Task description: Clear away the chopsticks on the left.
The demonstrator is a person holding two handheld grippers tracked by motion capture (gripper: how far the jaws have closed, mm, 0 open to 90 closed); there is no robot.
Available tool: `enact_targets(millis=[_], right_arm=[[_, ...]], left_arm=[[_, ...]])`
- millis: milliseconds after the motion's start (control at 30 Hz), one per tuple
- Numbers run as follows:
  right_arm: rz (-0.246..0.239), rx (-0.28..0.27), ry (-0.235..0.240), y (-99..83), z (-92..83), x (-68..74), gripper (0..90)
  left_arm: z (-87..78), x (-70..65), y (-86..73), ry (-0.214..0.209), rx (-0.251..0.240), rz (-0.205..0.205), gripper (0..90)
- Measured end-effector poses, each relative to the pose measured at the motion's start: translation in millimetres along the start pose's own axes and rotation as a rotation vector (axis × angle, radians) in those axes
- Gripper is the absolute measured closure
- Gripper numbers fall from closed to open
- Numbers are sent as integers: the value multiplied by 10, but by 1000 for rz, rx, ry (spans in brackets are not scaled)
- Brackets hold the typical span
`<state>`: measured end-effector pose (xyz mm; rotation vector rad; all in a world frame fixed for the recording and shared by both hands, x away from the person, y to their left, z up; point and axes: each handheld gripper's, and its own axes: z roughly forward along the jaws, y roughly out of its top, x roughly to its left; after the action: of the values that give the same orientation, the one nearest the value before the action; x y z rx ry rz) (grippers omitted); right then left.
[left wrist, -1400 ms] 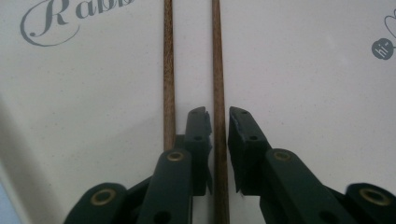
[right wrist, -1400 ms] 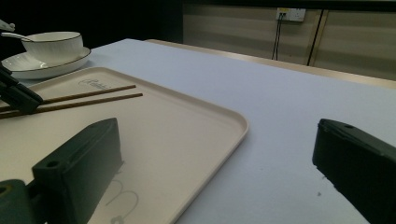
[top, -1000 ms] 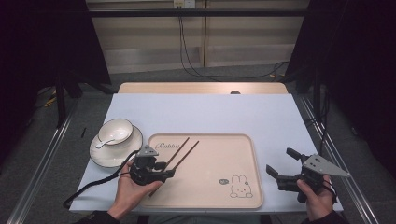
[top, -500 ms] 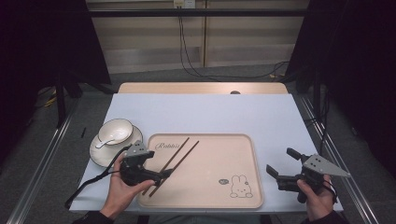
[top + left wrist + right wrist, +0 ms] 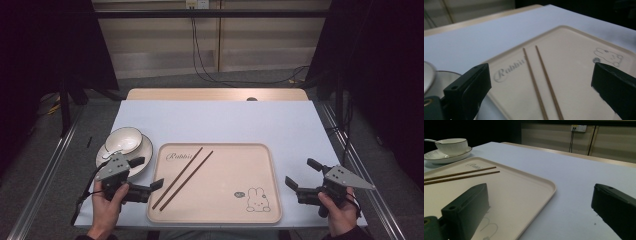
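Jaws of my left gripper (image 5: 150, 172) had just been opening, nothing between them; chopsticks (image 5: 184, 176) lay placed on the tray (image 5: 225, 217). Right gripper (image 5: 299, 172) stood spread, empty. Next I'd judge: fetch the bowl (image 5: 124, 138).

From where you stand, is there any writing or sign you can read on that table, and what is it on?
"Rabbit": cursive script near the far left corner of the tray, clearest in the left gripper view.
A small rabbit drawing sits near the tray's near right corner; the round mark beside it is too small to read.
No other text is readable.
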<state>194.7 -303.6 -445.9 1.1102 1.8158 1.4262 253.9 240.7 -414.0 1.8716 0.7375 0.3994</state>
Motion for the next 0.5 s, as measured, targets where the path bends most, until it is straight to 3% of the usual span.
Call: enact_targets(millis=[100, 167, 233, 267, 367, 400, 500], right_arm=[[-4, 0, 0, 0, 1, -2, 11], [0, 0, -1, 0, 1, 1, 11], [0, 0, 2, 0, 2, 0, 11], [-2, -1, 2, 0, 3, 0, 11], [0, 0, 0, 0, 2, 1, 11], [-2, -3, -2, 0, 0, -1, 11], [-2, -2, 3, -1, -2, 0, 11]], left_arm=[[-57, 36, -40, 14, -4, 6, 20], [-114, 71, -80, 29, -20, -23, 20], [-176, 106, -110, 40, -32, -23, 20], [-222, 116, -142, 77, -40, -15, 20], [-261, 134, -171, 83, -40, -18, 20], [-290, 135, -178, 108, -36, -17, 20], [-320, 144, -188, 105, -55, -23, 20]])
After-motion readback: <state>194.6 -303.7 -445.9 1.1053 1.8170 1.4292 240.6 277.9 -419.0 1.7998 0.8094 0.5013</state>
